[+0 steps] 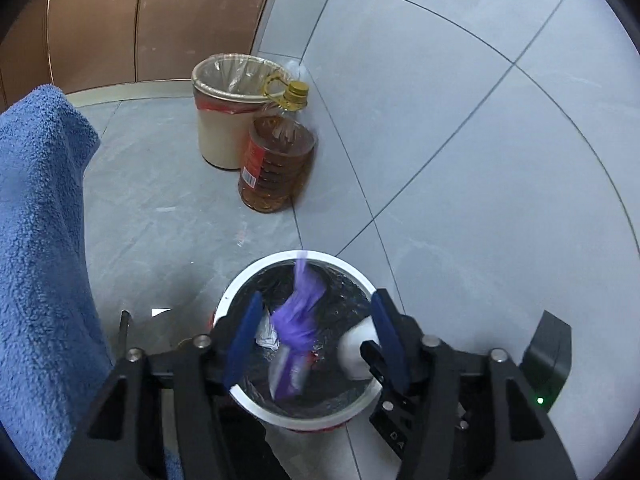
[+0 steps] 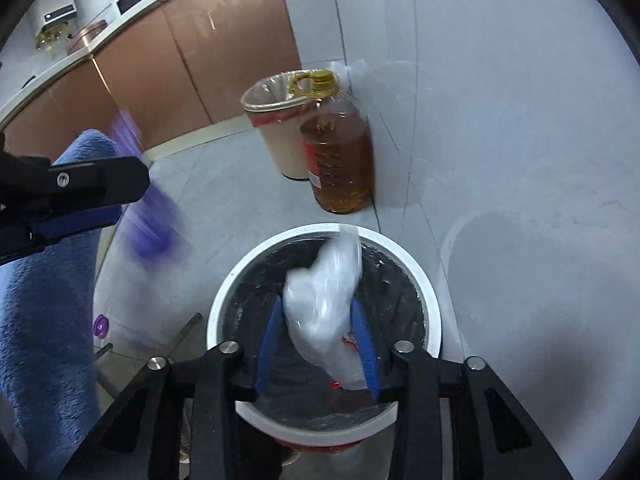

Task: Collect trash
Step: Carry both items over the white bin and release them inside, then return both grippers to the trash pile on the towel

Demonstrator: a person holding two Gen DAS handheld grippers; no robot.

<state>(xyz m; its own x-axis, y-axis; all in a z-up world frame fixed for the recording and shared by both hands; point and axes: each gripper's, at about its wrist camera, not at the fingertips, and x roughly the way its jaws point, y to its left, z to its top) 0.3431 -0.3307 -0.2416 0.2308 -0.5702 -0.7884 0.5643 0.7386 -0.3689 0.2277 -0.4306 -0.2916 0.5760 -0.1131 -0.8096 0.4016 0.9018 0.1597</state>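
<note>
In the left wrist view, the left tongs (image 1: 316, 344) stand parted above the white-rimmed bin (image 1: 256, 402), which fills the picture's six o'clock; a purple wrapper (image 1: 298, 316) hangs blurred between the blue pads without either pad touching it, so it looks released and dropping onto the black liner, where a white scrap (image 1: 267, 336) already lies. At eleven o'clock from that bin a beige bin (image 1: 218, 136) stands on the floor, touching an oil bottle (image 1: 276, 160). A blue towel (image 1: 40, 240) fills the nine o'clock edge. In the right wrist view, the right tongs (image 2: 318, 344) sit over the same bin, a crumpled clear plastic bag (image 2: 324, 300) between the pads; it is smeared, and I cannot tell whether the pads press it or have let go. The other tongs reach in at nine o'clock, purple blur beside them. To finish this drop well, I judge each pair should stay centred over the liner, spread fully, and lift only once the light plastic has cleared the pads, since it may cling or drift past the rim.
</note>
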